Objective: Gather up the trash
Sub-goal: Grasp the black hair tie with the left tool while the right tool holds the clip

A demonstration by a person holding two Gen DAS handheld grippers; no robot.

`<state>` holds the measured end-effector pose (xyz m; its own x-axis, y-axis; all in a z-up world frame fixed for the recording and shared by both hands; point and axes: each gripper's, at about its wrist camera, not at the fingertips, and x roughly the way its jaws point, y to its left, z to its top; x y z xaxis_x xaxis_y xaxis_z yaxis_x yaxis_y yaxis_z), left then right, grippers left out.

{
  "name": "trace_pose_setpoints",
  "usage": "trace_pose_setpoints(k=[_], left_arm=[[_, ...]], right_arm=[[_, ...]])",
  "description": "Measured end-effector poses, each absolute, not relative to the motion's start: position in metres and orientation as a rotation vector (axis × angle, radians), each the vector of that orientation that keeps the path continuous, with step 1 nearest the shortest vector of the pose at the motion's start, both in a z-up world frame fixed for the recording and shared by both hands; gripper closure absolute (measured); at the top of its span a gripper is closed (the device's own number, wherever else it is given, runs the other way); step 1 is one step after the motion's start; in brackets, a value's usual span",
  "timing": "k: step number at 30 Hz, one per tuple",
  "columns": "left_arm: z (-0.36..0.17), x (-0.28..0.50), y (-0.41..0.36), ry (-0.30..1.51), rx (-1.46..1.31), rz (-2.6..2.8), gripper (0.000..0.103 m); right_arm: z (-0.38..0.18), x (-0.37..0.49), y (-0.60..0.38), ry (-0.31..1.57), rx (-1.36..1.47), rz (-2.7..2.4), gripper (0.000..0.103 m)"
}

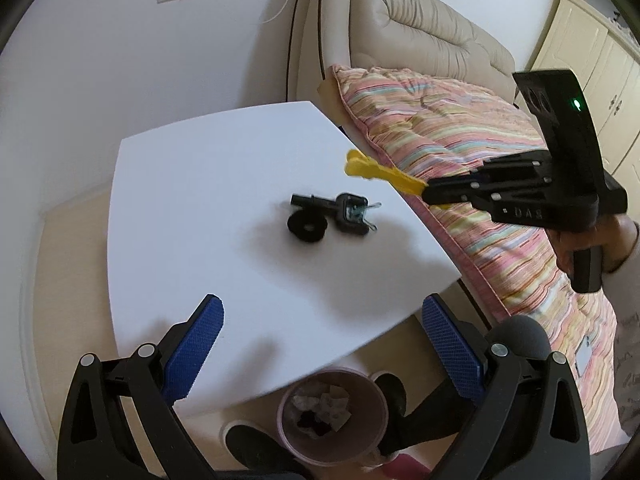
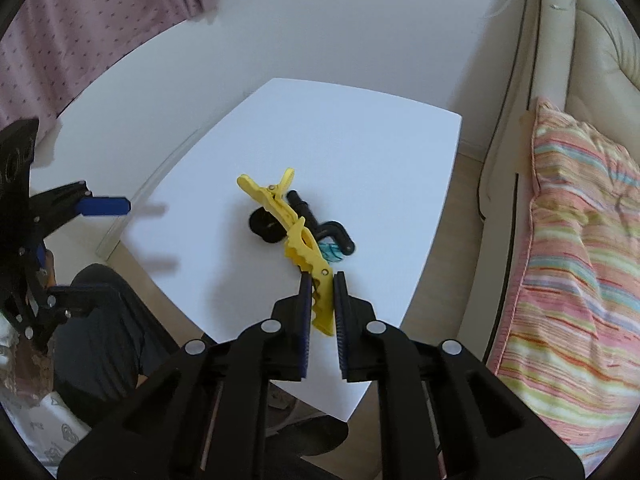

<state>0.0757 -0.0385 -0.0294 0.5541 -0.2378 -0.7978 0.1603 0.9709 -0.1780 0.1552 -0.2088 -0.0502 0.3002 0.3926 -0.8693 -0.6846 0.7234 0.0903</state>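
My right gripper (image 2: 321, 276) is shut on a yellow plastic clip (image 2: 294, 232) and holds it in the air above the white table (image 2: 360, 152). The same clip (image 1: 380, 172) sticks out of the right gripper (image 1: 426, 192) over the table's right edge in the left wrist view. A small black part with a ring and a clear bluish piece (image 1: 328, 216) lies mid-table; it also shows in the right wrist view (image 2: 304, 220). My left gripper (image 1: 320, 320) is open and empty over the table's near edge. A pink trash bin (image 1: 332, 412) with crumpled paper stands on the floor below.
A beige sofa (image 1: 420, 20) with a striped cushion (image 1: 460, 148) runs along the table's right side. A pink curtain (image 2: 92, 12) hangs at the far left. The person's dark shoes (image 1: 248, 444) stand beside the bin. A cabinet (image 1: 592, 56) is at the far right.
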Motion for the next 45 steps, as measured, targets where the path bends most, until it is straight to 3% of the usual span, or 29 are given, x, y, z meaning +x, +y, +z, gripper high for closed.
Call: trace_pose_setpoints(k=[27,29,34,40,45], left_arm=[[-0.085,0.196,-0.061,1.198,0.027,-0.303,0.009],[-0.09,0.197,-0.061,1.2,0.026,-0.308,0.023],[-0.094,0.199,-0.063,1.204,0.039,-0.303,0.038],[-0.092,0.199,-0.065,1.198,0.054,-0.313,0.067],[-0.092,0.195,-0.066,1.198,0.067,-0.318,0.072]], right_arm=[[-0.059,0.174,-0.238,1.073,-0.29,0.668,0.093],[-0.059,0.174,-0.24,1.075,-0.288,0.668,0.093],[-0.062,0.176,-0.241,1.08,-0.286,0.668,0.093],[-0.062,0.176,-0.237,1.079,-0.284,0.674,0.093],[-0.062,0.175,-0.236,1.074,-0.283,0.673,0.093]])
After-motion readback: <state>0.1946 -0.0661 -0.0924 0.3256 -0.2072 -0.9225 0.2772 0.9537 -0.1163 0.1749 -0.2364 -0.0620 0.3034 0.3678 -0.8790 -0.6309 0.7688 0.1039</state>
